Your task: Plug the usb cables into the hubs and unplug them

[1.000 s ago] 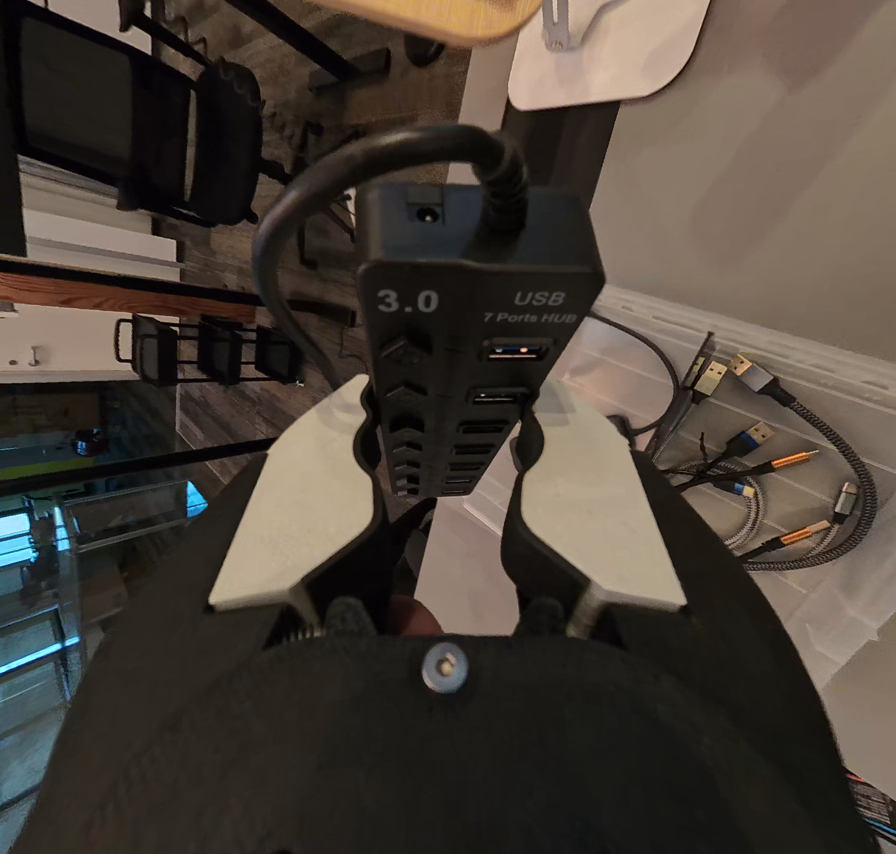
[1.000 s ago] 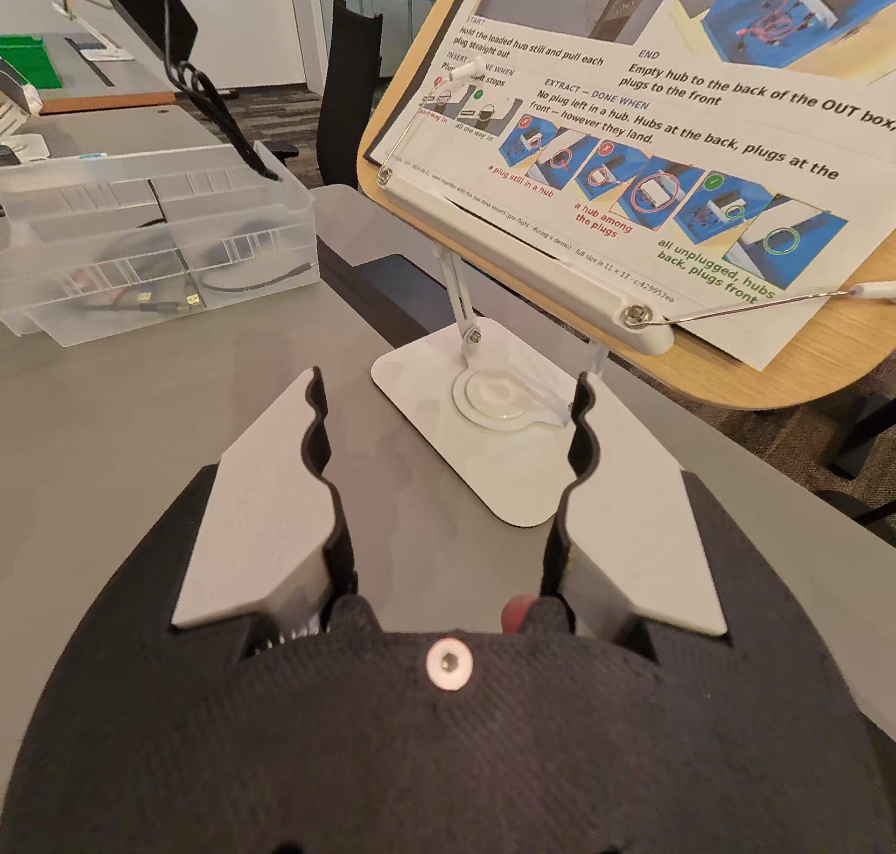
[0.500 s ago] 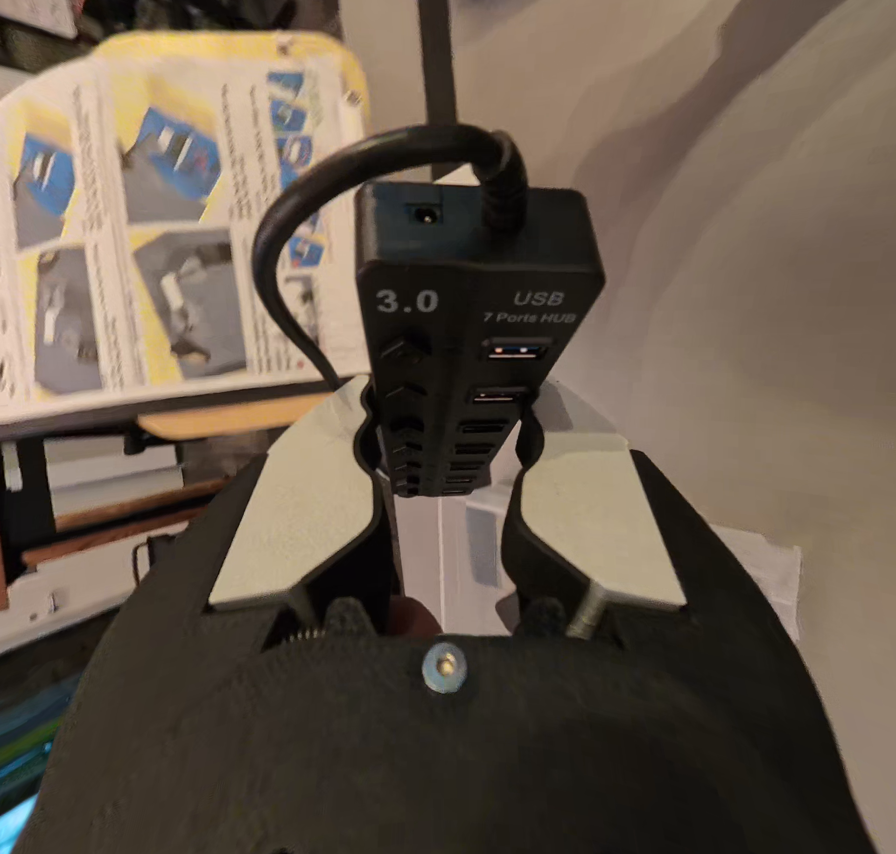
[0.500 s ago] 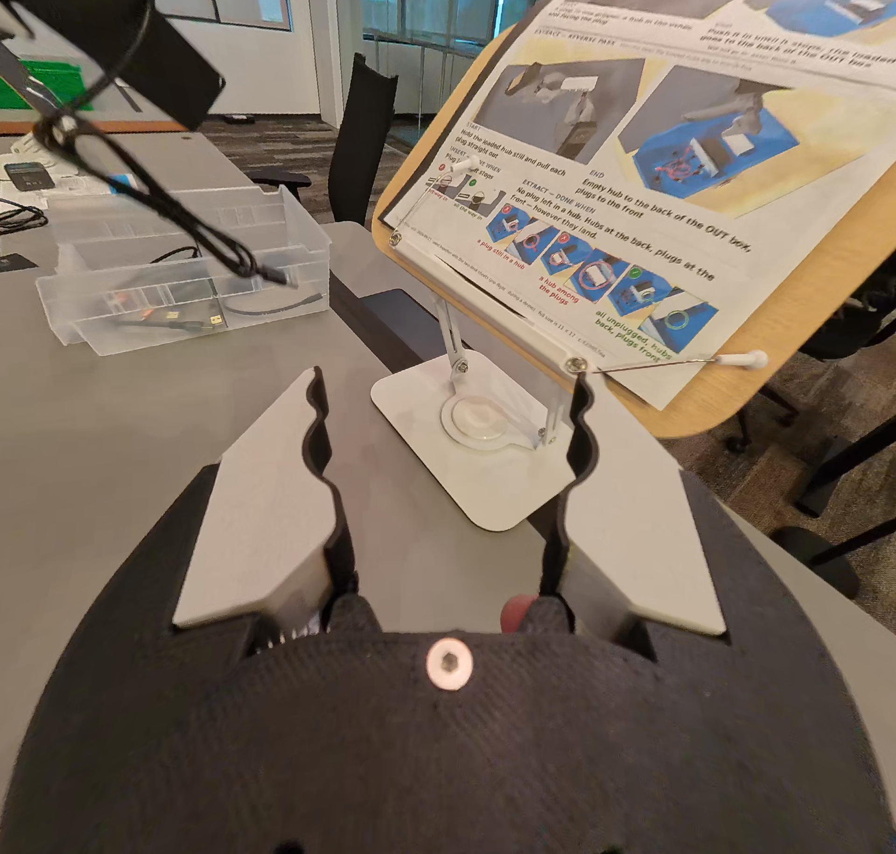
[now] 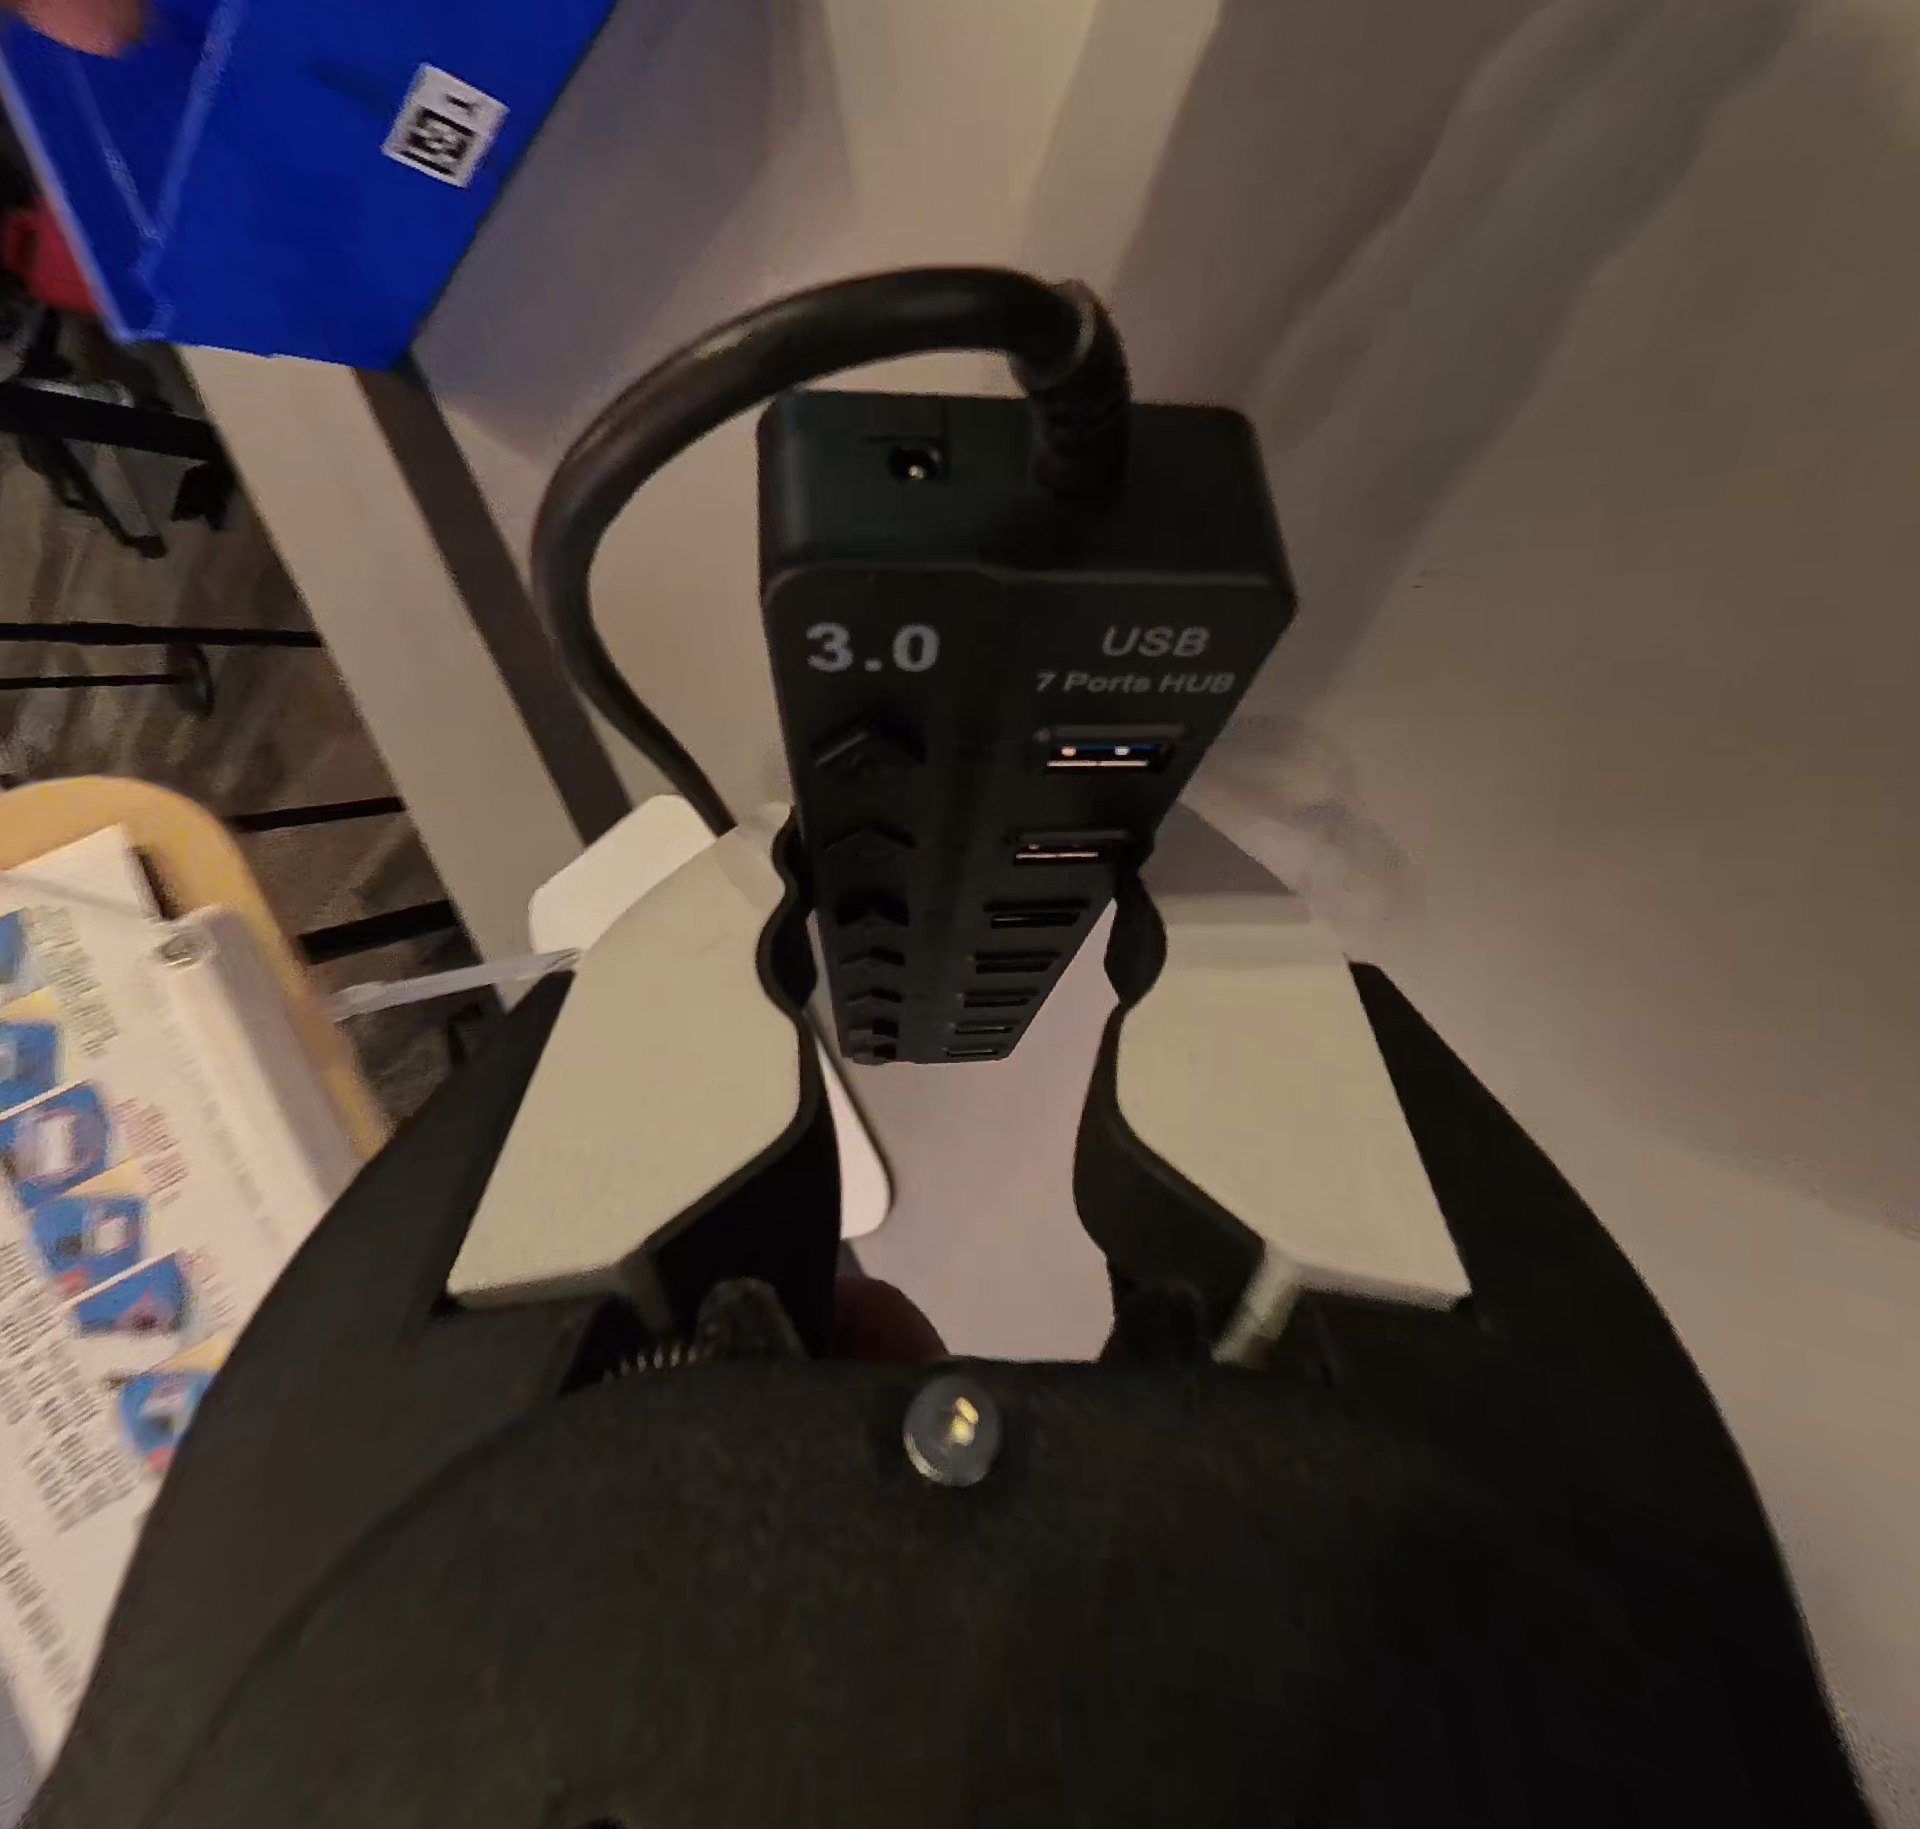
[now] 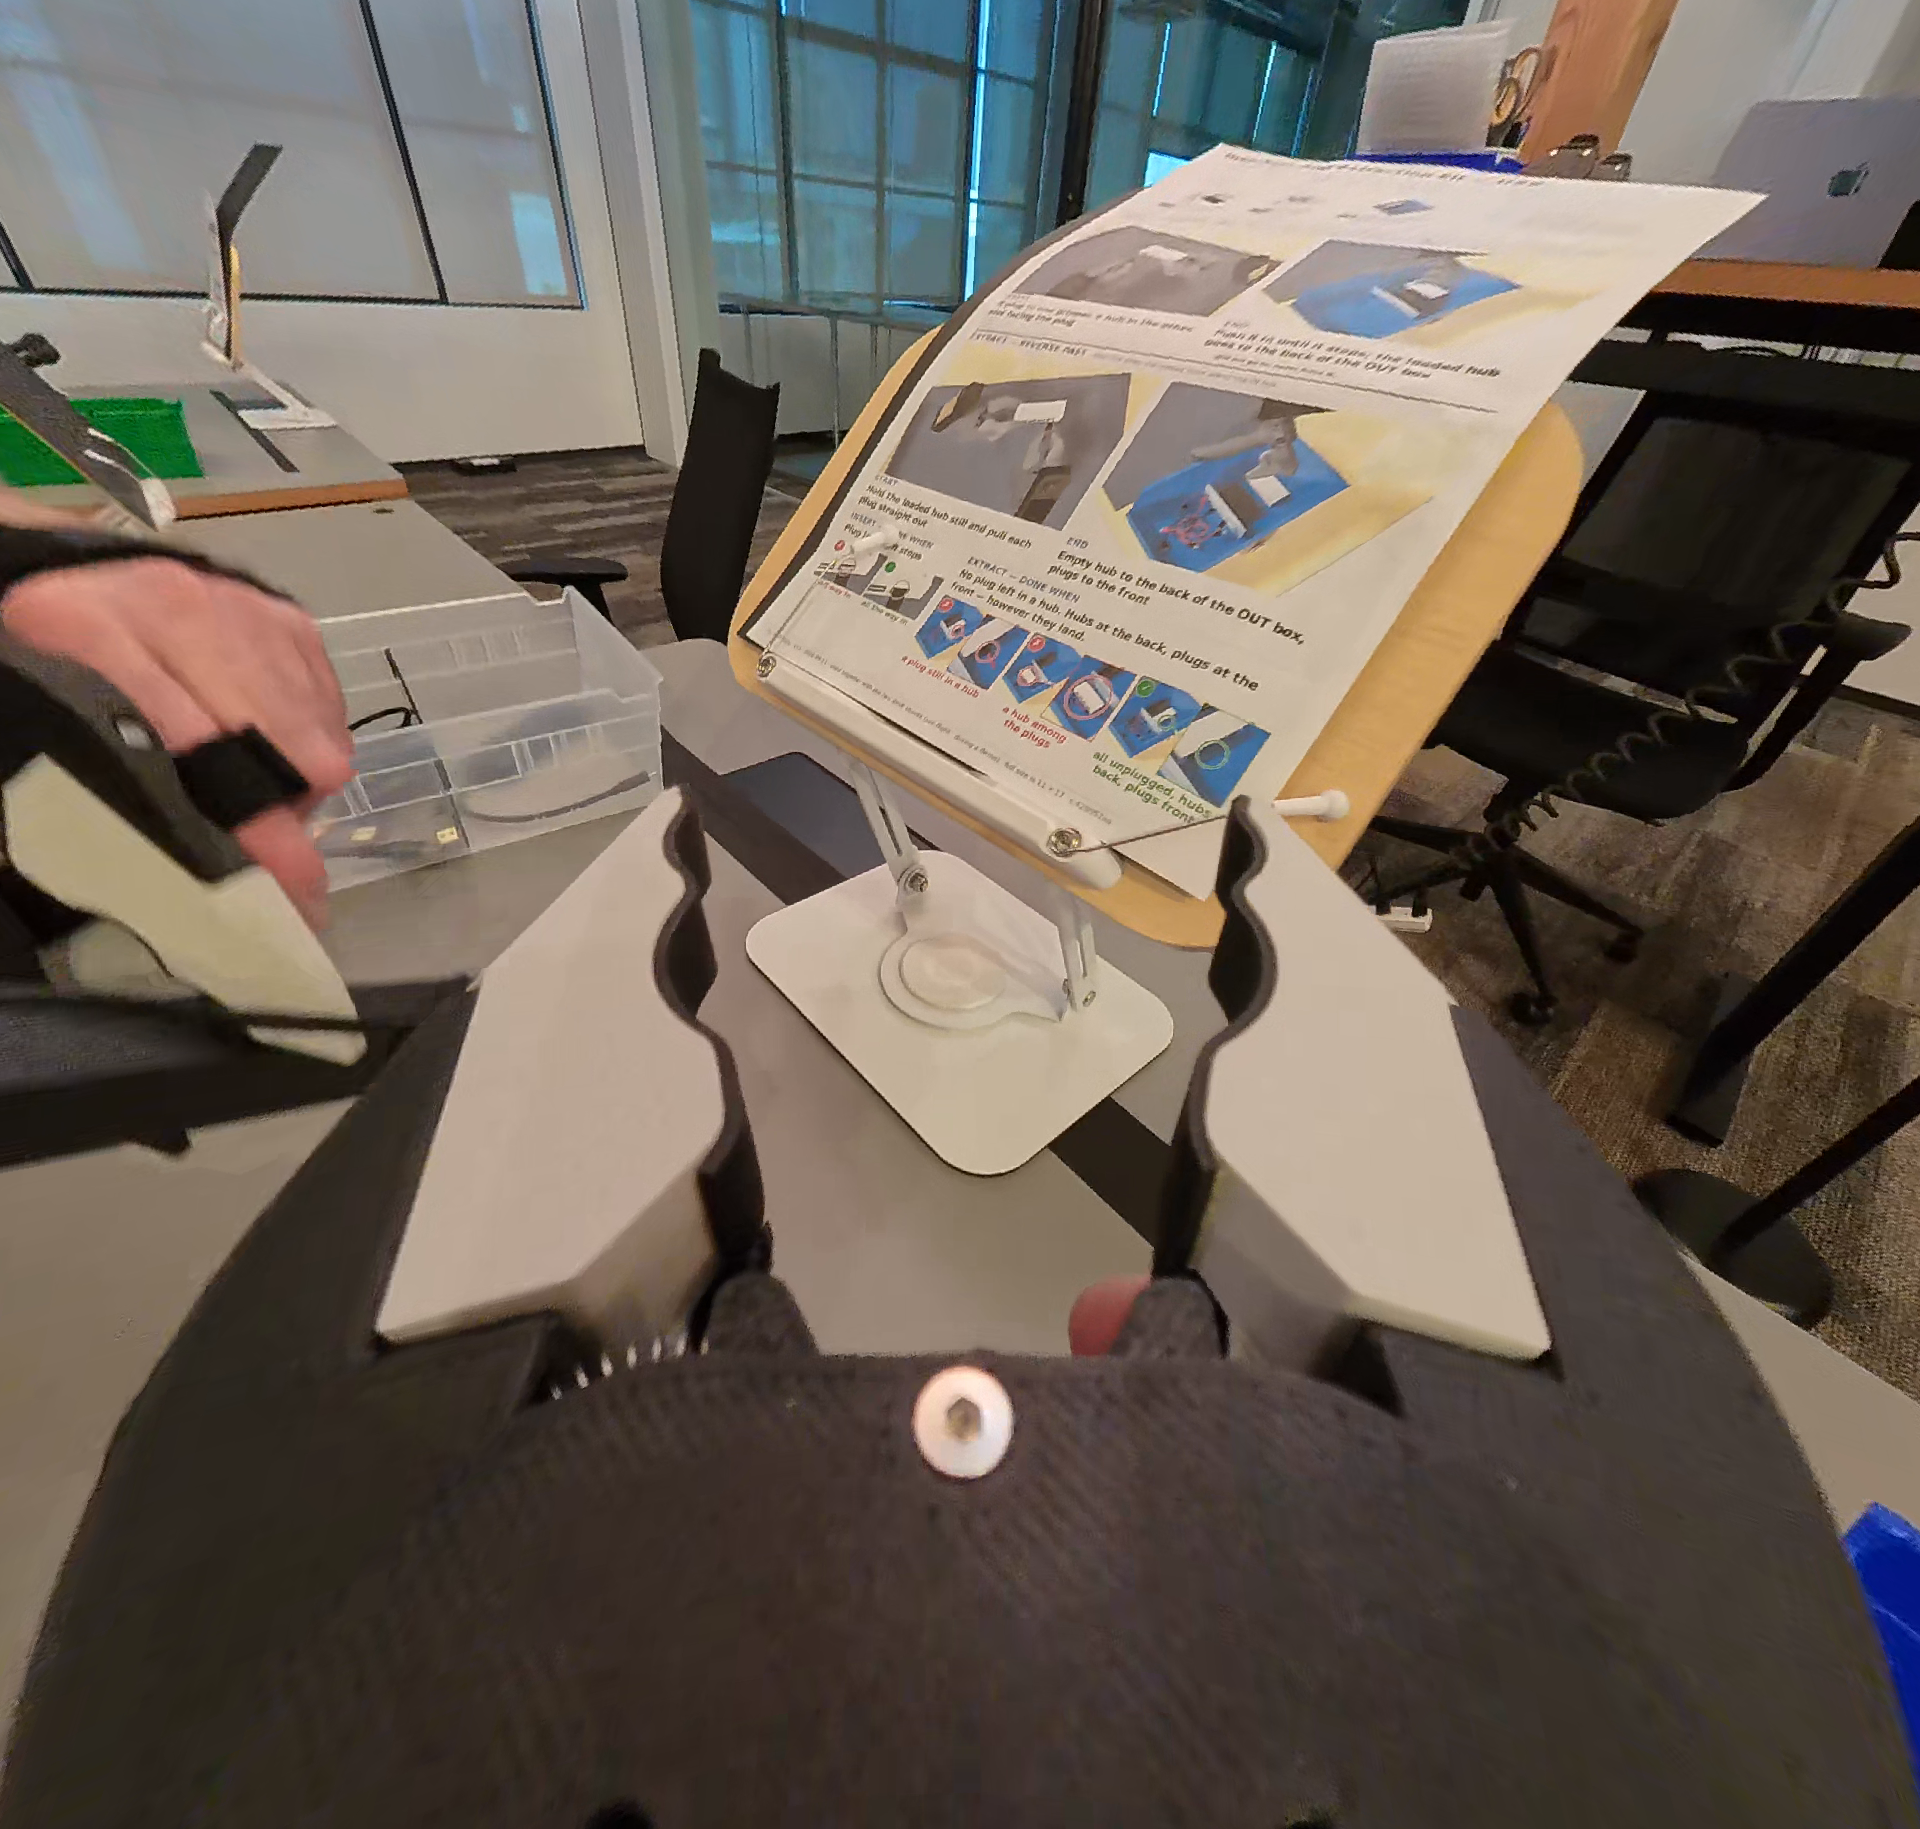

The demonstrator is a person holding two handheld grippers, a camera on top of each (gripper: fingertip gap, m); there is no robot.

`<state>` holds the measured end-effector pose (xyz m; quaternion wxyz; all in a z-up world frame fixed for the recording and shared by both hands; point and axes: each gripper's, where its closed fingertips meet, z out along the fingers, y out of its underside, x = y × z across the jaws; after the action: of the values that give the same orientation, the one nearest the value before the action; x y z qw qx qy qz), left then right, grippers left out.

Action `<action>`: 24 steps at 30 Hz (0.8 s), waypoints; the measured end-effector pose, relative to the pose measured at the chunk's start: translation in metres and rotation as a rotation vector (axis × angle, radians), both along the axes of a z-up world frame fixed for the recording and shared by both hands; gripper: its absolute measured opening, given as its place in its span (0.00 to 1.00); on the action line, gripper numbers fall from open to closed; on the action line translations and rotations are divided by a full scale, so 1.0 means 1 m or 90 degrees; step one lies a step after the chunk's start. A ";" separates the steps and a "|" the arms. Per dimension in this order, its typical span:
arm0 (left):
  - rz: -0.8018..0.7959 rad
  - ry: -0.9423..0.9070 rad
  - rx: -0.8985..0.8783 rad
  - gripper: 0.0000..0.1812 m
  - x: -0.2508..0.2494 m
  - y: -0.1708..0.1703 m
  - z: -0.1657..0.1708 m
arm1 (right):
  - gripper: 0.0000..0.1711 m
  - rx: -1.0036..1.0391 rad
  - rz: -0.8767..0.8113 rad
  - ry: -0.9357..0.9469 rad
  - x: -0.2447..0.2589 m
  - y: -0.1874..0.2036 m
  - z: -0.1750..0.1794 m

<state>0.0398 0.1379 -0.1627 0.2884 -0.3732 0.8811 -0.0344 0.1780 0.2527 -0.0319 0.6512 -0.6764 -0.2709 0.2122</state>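
Grey desk (image 6: 187, 1249) under both grippers, document stand (image 6: 966, 1031) mid-frame. Left gripper (image 5: 961, 938) clamped on black seven-port USB hub (image 5: 1023, 699) at frame centre, ports empty; right gripper (image 6: 961, 958) spread wide, holding nothing. Probably light, rigid, smooth plastic; best held by the narrow sides, clear of ports.

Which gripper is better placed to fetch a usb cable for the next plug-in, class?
Probably the right gripper: its jaws are open and empty, with the clear bin of cables ahead-left. The left gripper is shut on the black hub.
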 end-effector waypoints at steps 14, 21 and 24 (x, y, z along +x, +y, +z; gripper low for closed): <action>0.127 0.254 -0.072 0.30 -0.032 -0.006 -0.110 | 0.57 -0.013 0.010 -0.007 -0.009 0.006 -0.011; 0.139 0.336 -0.082 0.30 -0.033 -0.012 -0.132 | 0.57 -0.023 0.013 -0.007 -0.011 0.009 -0.017; 0.144 0.327 -0.091 0.30 -0.029 -0.015 -0.131 | 0.57 -0.024 0.014 -0.004 -0.011 0.009 -0.017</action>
<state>0.0104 0.1229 -0.2938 0.0304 -0.4850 0.8734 0.0315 0.1675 0.2621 -0.0490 0.6350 -0.6862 -0.2765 0.2225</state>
